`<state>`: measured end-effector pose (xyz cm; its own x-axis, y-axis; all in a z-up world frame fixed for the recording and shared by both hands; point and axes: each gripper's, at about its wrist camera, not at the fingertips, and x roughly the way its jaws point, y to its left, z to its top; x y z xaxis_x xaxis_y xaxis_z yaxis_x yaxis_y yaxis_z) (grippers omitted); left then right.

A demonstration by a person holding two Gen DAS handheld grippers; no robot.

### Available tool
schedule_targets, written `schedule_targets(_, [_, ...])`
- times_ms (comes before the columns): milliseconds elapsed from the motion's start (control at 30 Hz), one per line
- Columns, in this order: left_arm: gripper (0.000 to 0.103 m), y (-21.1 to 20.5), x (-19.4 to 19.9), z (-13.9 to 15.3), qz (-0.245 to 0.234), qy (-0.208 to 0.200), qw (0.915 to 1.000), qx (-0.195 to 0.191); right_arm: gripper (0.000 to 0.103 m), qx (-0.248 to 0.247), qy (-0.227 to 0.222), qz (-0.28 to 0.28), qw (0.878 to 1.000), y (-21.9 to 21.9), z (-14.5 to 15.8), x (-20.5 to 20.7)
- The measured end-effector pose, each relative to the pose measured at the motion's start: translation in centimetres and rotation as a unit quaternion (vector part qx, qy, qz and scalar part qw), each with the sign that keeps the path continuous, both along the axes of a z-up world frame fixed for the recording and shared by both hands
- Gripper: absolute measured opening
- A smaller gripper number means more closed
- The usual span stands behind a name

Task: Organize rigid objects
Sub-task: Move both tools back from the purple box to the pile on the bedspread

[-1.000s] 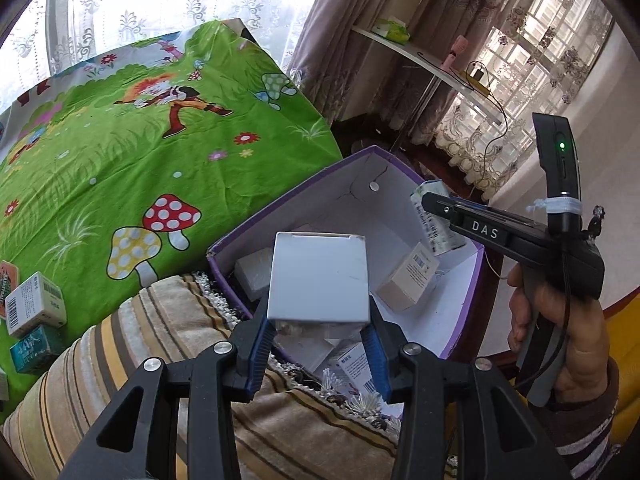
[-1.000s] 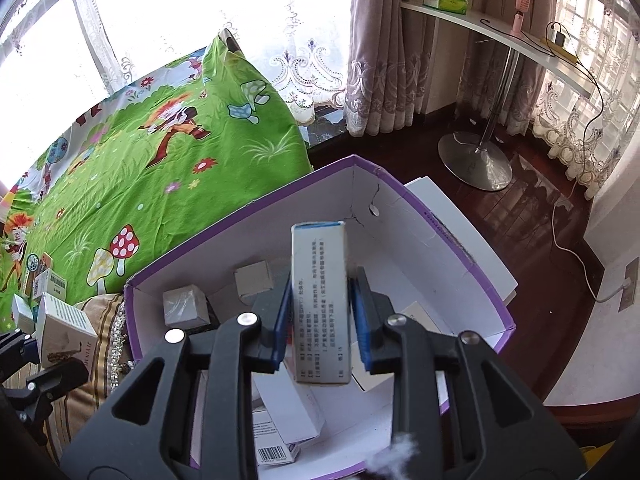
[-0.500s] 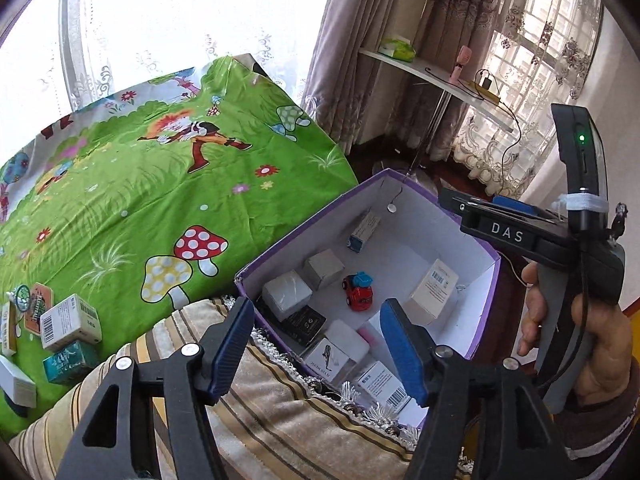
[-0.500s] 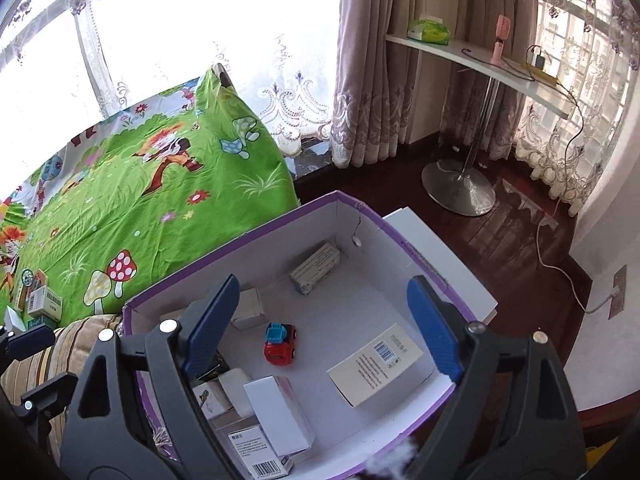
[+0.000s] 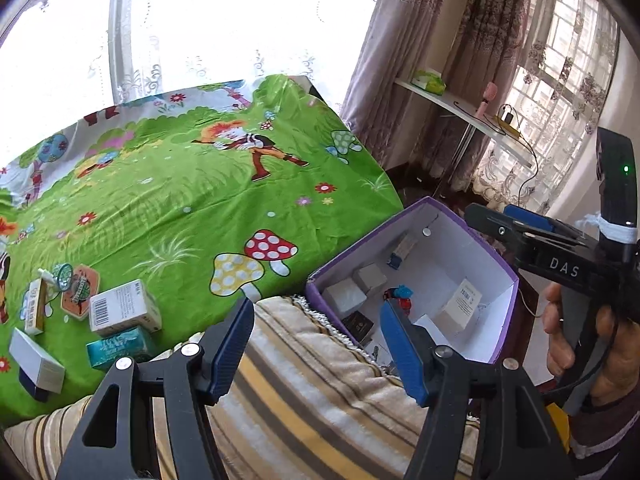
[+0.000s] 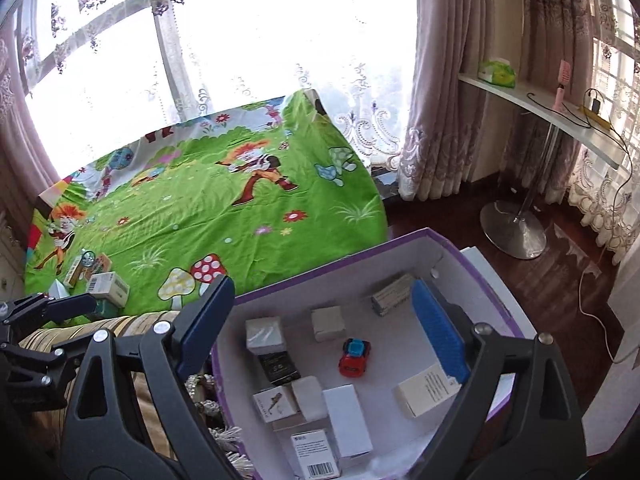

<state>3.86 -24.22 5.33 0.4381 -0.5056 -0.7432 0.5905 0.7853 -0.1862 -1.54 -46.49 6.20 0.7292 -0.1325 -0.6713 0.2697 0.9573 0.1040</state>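
Purple box (image 6: 472, 258) holds cartons and toy car (image 6: 354, 357); both tools (image 5: 316, 346) (image 6: 320, 328) gape empty, right just widening.

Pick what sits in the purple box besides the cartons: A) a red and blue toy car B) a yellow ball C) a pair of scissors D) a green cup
A: in the right wrist view a red and blue toy car sits on the white floor of the purple box, among small cartons.

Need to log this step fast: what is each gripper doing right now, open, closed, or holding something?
Left gripper: open, nothing between its fingers.
Right gripper: open and empty, jaws just widened, above the purple box.
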Motion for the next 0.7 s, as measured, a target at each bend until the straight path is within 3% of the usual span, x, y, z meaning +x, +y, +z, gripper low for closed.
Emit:
schedule_targets(367, [0.067,12.1,1.6,-0.9,0.11,0.02,0.9937,-0.007,0.092,0.002,0.034,0.091,0.995,7.5,-0.4,2.4])
schedule_targets(700, [0.067,24.1,0.9,-2.0,0.21,0.036,0.9769,-0.019,0.092,0.008,0.076,0.191,0.979,14.5,-1.4,4.6])
